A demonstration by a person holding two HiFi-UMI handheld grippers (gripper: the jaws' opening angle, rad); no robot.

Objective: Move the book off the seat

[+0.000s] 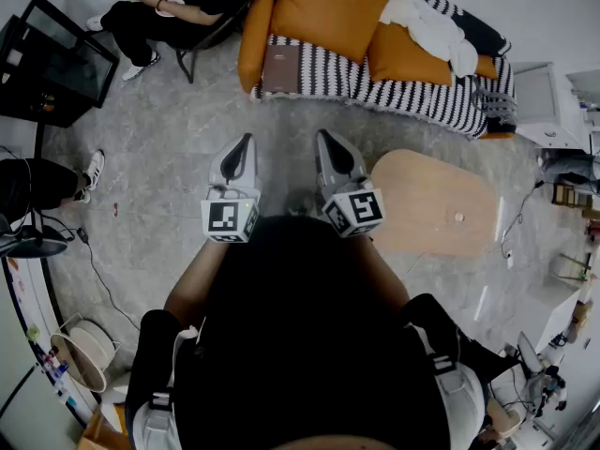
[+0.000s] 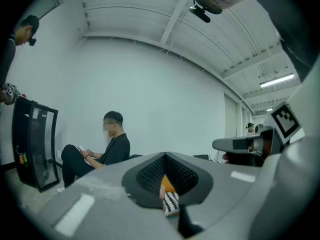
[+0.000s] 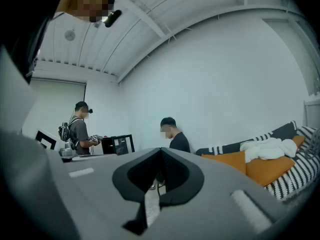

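Note:
A brown book lies flat on the left end of the striped sofa seat, beside an orange cushion. Both grippers hover over the grey floor, well short of the sofa. My left gripper is shut and holds nothing; in the left gripper view only a sliver of orange and striped sofa shows between its jaws. My right gripper is shut and empty too; the right gripper view shows just a slit of floor. The book does not appear in either gripper view.
A person sits on a chair left of the sofa. A white blanket lies over the cushions. A low wooden table stands to my right, a black cabinet at far left. Another person stands by it.

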